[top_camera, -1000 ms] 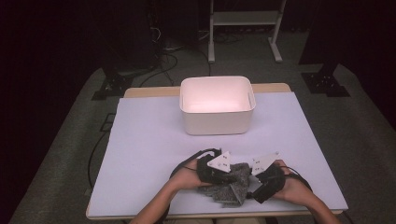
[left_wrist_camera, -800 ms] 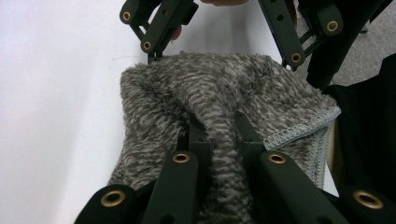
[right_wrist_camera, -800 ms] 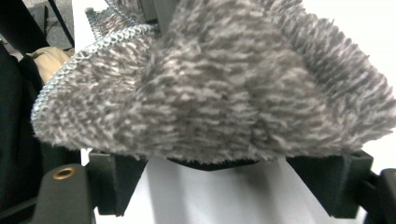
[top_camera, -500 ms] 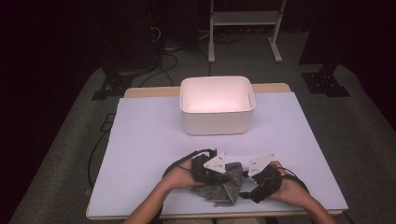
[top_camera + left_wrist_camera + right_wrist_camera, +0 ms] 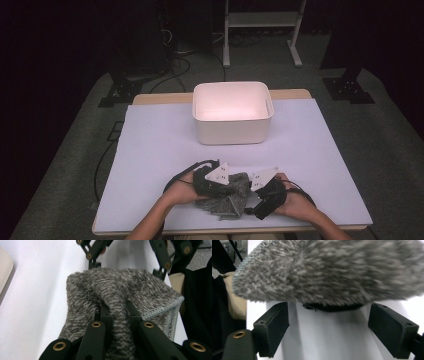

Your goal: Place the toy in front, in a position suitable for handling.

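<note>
A grey fluffy cloth (image 5: 234, 194) lies bunched near the table's front edge, between my two grippers. My left gripper (image 5: 226, 188) comes in from the left. In the left gripper view it (image 5: 117, 312) is shut on a raised fold of the cloth (image 5: 120, 287). My right gripper (image 5: 251, 198) sits at the cloth's right side. Its jaws have just been opening and stand wide (image 5: 332, 330), with nothing between the pads (image 5: 272, 332). The cloth (image 5: 332, 272) lies just beyond its fingertips. From the left gripper view the right gripper (image 5: 125, 257) shows past the cloth, open.
A white rectangular bin (image 5: 233, 127) stands at the back middle of the white-covered table (image 5: 160, 145). The table's front edge runs just behind my hands. Dark floor, cables and a metal stand lie beyond the table.
Both hands have shifted a little to the left with the cloth. The right gripper has drawn closer to the cloth.
</note>
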Available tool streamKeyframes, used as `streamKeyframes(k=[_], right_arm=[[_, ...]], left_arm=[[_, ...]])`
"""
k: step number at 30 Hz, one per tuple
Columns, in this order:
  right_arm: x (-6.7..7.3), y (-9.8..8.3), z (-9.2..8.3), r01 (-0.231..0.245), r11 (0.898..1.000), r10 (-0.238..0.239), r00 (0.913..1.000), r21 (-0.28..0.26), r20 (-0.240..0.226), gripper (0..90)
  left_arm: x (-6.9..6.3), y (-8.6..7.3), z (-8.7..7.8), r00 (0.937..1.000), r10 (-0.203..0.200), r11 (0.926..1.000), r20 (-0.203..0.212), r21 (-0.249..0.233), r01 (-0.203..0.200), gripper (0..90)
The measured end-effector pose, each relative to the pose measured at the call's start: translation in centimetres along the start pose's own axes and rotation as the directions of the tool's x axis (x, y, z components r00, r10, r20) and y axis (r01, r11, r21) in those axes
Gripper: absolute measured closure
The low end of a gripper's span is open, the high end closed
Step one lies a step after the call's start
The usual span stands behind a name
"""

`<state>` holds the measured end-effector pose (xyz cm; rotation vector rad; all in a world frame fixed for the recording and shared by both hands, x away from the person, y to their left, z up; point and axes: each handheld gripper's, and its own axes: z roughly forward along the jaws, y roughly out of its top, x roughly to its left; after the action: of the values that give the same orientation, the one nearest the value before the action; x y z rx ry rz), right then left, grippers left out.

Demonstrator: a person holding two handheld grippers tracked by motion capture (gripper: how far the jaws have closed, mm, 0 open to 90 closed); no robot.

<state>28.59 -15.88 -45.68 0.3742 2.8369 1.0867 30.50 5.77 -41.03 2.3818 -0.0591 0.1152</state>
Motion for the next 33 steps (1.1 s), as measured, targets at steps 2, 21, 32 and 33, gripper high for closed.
streamKeyframes(k=[2,21,32,33], right_arm=[[0.1,0.0,0.2,0.008,1.0,-0.008,1.0,-0.003,0.005,13.4],[-0.5,0.5,0.4,0.022,0.999,-0.022,0.9997,-0.036,0.006,22.8],[-0.5,0.3,0.1,0.026,0.999,-0.026,0.9996,-0.03,0.006,22.8],[-0.5,0.3,0.1,0.026,0.999,-0.026,0.9996,-0.03,0.006,22.8]], left_arm=[[0.0,0.0,0.0,1.0,-0.001,1.0,0.001,0.0,0.001,80.9],[0.2,-0.8,-2.7,0.9998,0.01,0.9986,-0.015,0.052,-0.009,81.4],[-0.5,1.5,0.6,0.9979,0.05,0.9987,0.042,0.006,-0.05,81.4],[-0.6,2.0,1.2,0.9971,0.063,0.9978,0.043,0.019,-0.064,81.4]])
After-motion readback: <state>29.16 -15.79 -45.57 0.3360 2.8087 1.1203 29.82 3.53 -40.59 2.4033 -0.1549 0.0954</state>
